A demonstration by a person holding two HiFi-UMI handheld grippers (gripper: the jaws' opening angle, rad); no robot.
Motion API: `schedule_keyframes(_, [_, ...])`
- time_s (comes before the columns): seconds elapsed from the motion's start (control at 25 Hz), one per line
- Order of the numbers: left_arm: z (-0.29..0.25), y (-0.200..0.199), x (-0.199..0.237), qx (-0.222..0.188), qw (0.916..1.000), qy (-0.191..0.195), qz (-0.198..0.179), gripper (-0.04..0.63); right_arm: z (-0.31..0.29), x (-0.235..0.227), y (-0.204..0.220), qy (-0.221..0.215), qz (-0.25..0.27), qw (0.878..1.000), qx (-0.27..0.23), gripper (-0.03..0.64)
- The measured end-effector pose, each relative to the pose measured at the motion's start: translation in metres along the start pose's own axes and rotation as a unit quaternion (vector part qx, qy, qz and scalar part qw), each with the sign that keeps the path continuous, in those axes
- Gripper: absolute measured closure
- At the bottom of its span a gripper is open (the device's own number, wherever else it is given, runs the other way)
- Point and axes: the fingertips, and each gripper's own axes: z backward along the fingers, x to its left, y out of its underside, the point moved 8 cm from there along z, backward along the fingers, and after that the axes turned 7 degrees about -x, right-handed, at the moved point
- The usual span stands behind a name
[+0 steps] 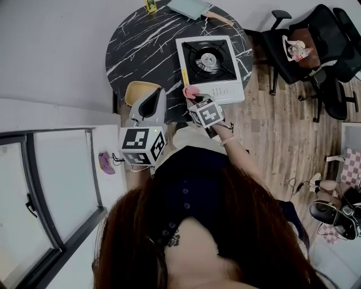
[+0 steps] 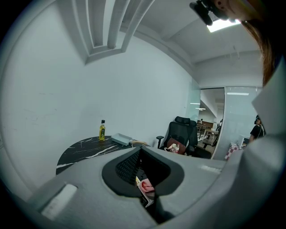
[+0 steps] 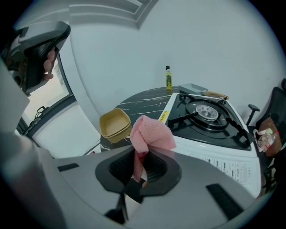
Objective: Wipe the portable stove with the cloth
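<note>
The portable stove is white with a black burner top and sits at the right side of the round black marble table. My right gripper hovers at the stove's near left corner, shut on a bunched pink cloth. In the right gripper view the cloth stands up out of the gripper, just short of the stove. My left gripper is held left of it at the table's near edge, shut and holding nothing.
A yellow bowl sits at the table's near edge under my left gripper. A small bottle and a grey tray are at the far edge. Black office chairs stand to the right, a window ledge to the left.
</note>
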Motion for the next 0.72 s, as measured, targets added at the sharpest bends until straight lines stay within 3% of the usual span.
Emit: schedule_keyframes(0.72, [-0.0052, 0.0009, 0.0037, 0.001, 1.0, -0.003, 0.005, 0.583, -0.0088, 0.0079, -0.0056, -0.012, 0.035, 0.999, 0.005, 0.578])
